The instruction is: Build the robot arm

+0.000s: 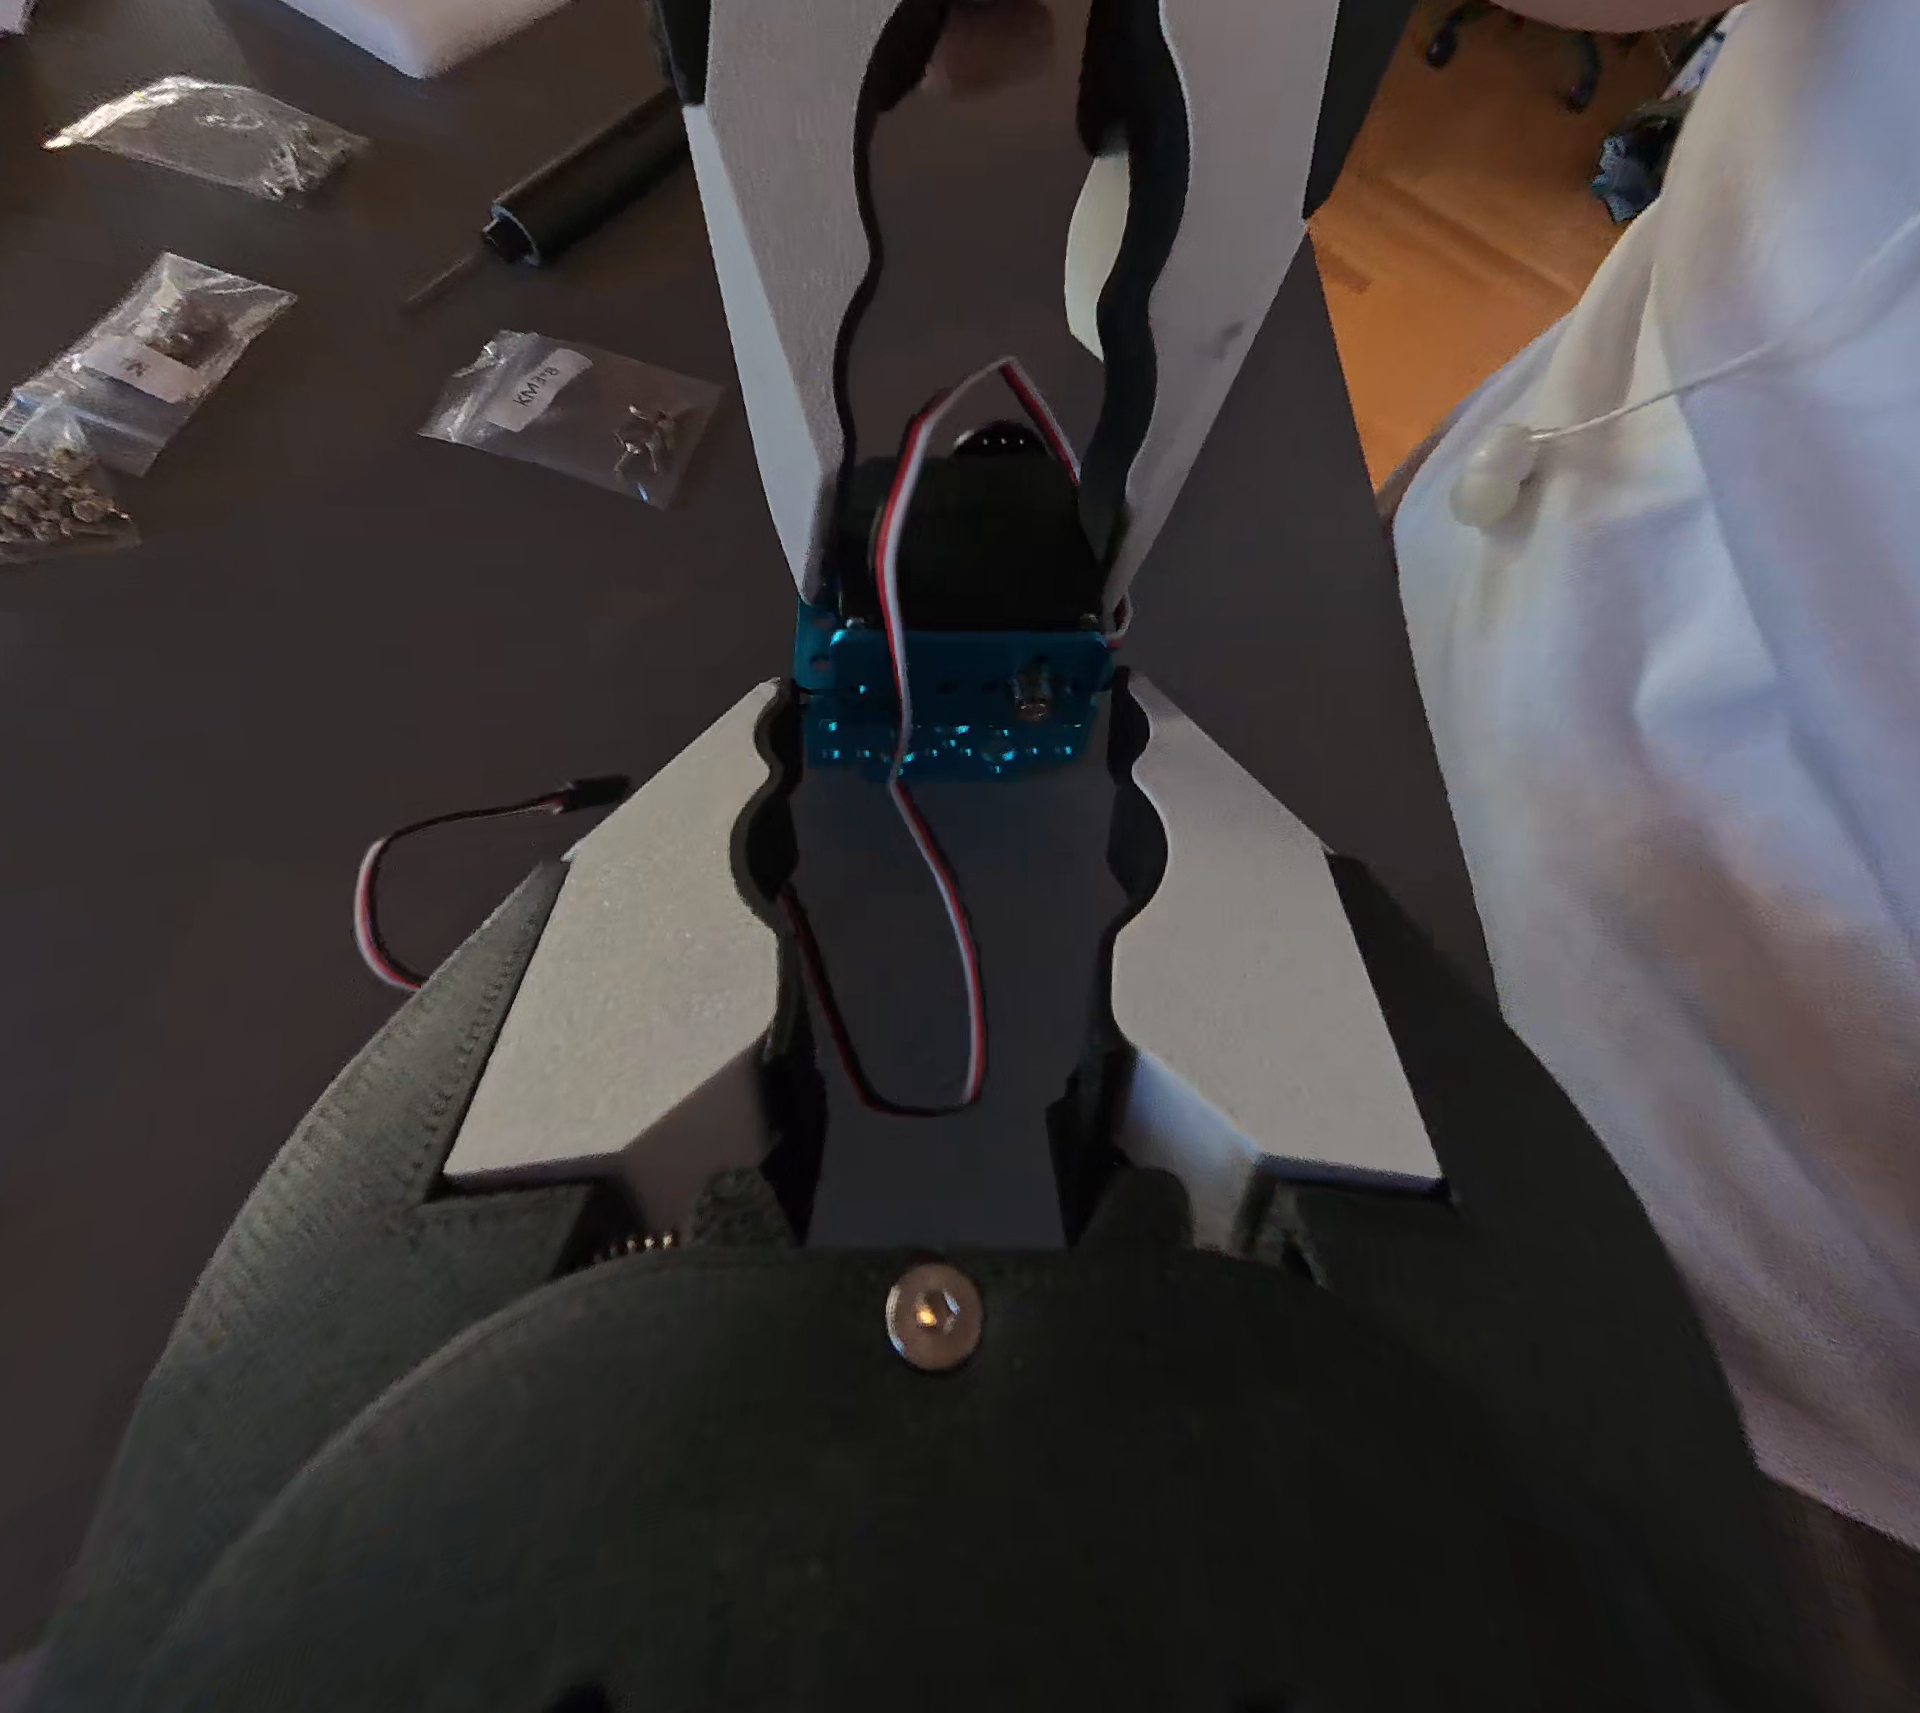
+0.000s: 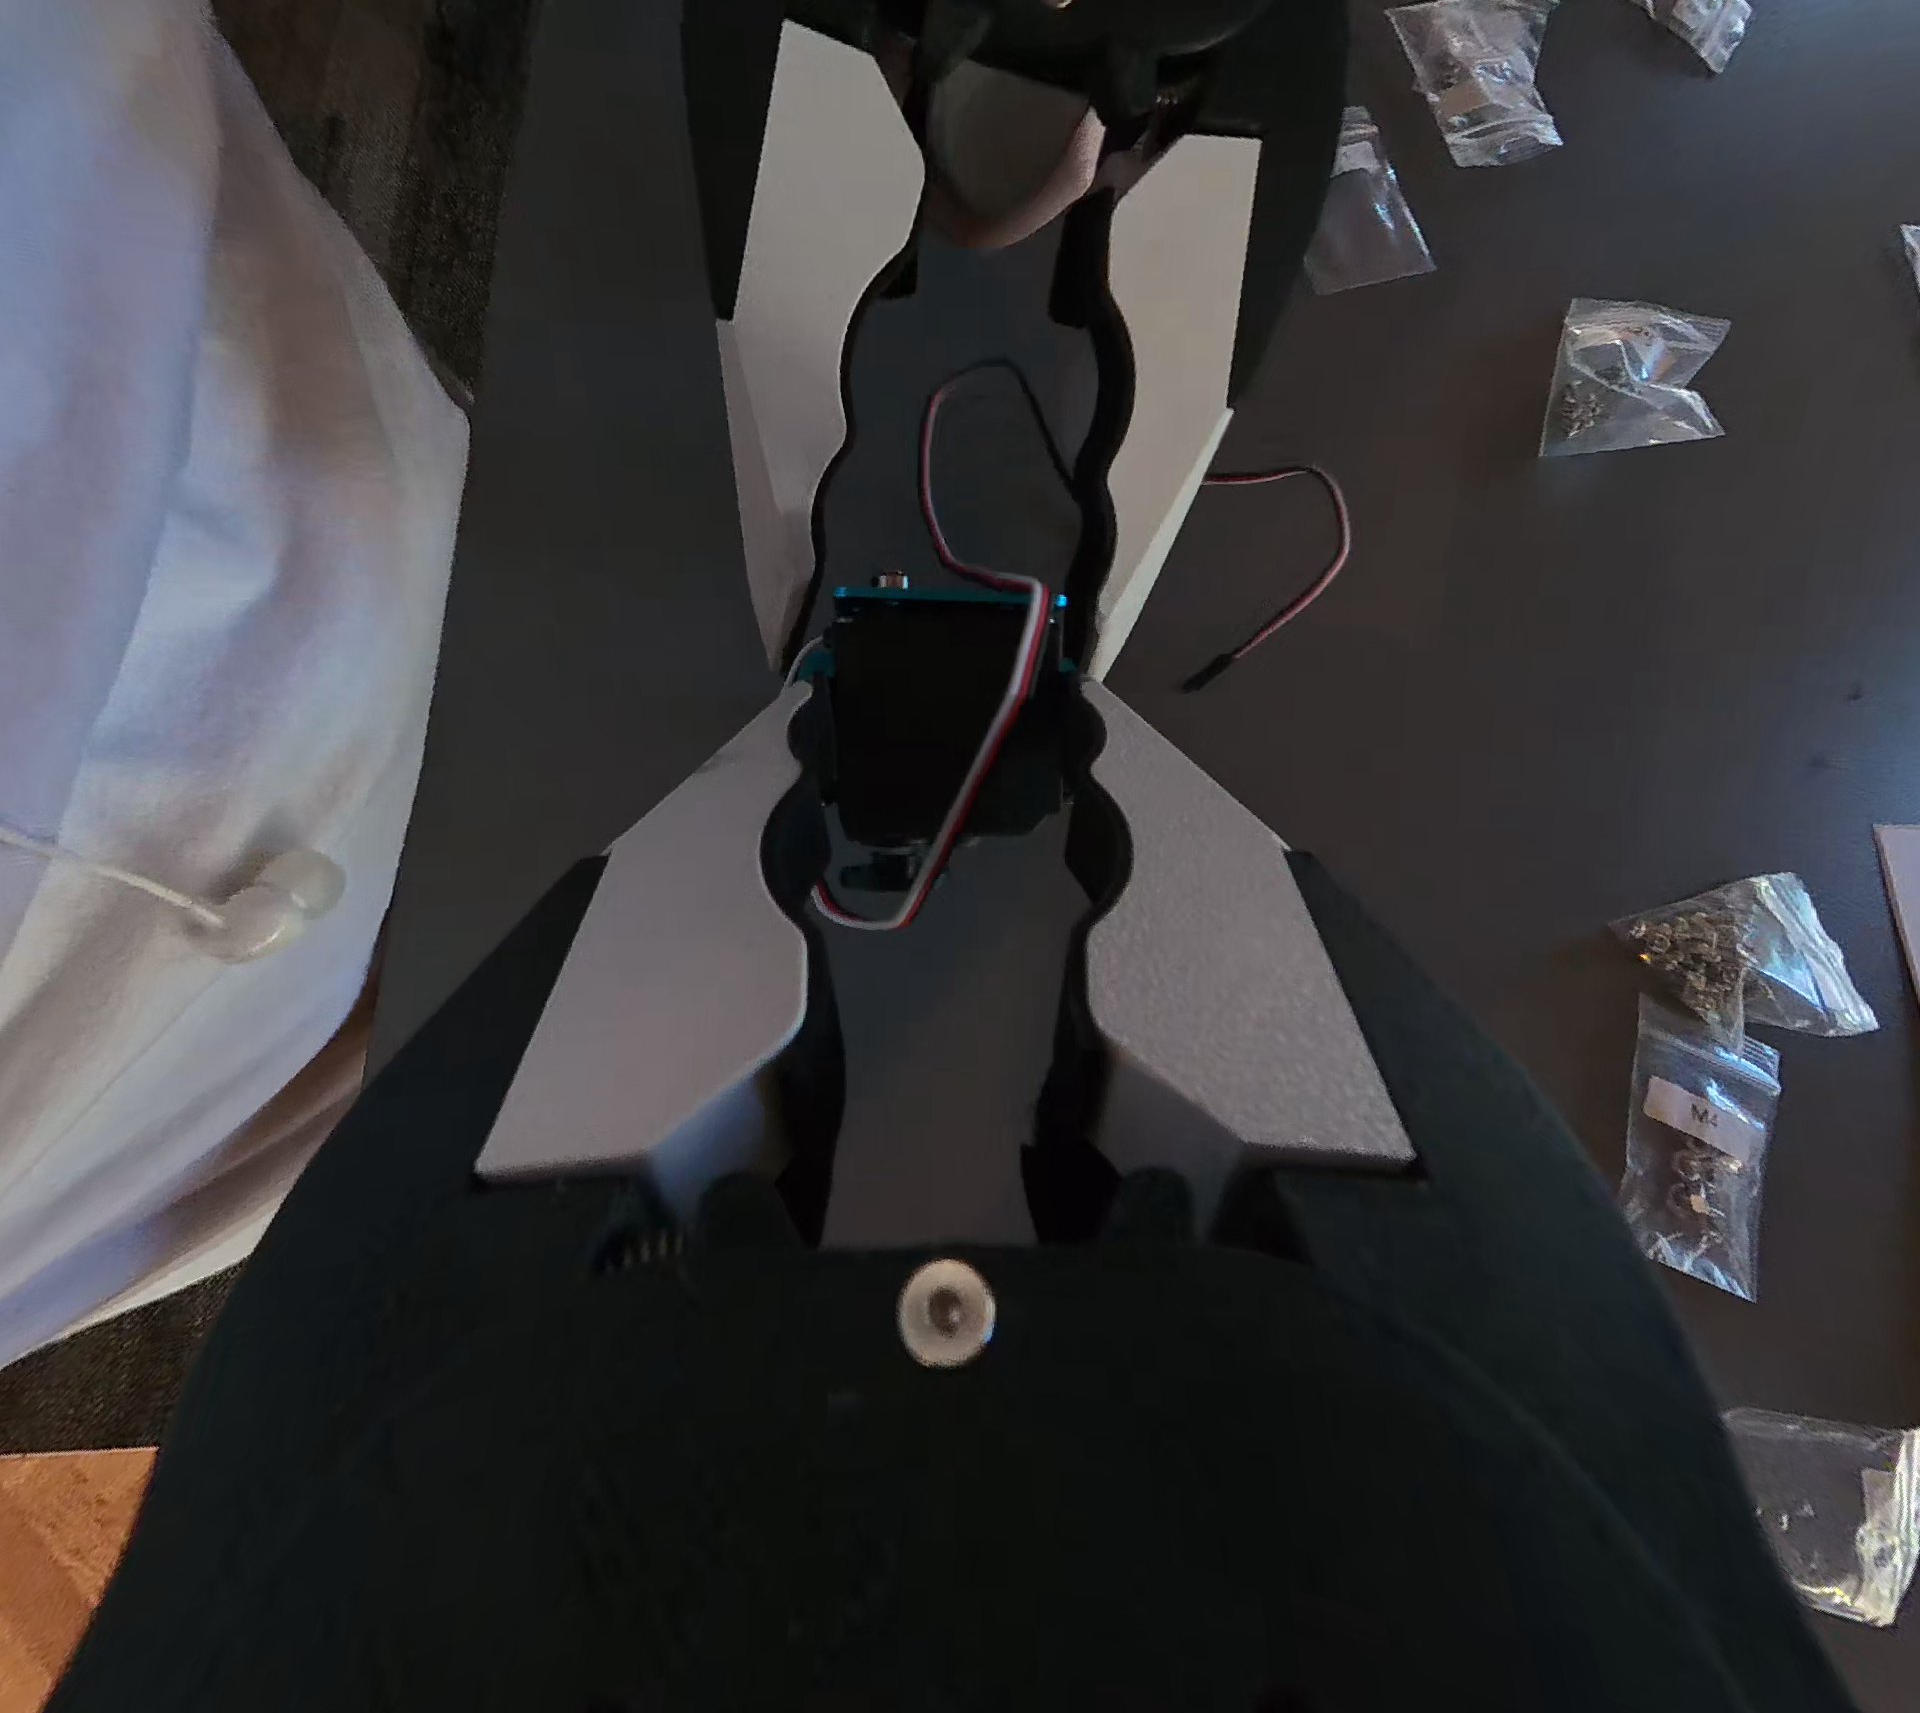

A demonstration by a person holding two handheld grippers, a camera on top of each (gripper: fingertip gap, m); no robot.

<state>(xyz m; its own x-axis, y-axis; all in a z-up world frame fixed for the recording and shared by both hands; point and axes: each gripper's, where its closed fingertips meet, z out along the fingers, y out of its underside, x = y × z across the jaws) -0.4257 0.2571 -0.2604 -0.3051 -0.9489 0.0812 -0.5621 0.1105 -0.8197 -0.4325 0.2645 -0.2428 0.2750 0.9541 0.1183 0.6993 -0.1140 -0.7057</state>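
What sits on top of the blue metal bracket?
A black servo sits on the blue bracket, its striped wire draped over. The joint between them is hidden.

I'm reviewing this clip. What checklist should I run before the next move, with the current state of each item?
1. Right gripper grips the black servo on both sides: ok.
2. Left gripper grips the blue bracket at both ends: ok.
3. Servo cable clear of the fingers: not ok, it loops between the left gripper's fingers.
4. Cable plug lying free on the table: ok.
5. Assembly resting on the table: cannot tell.
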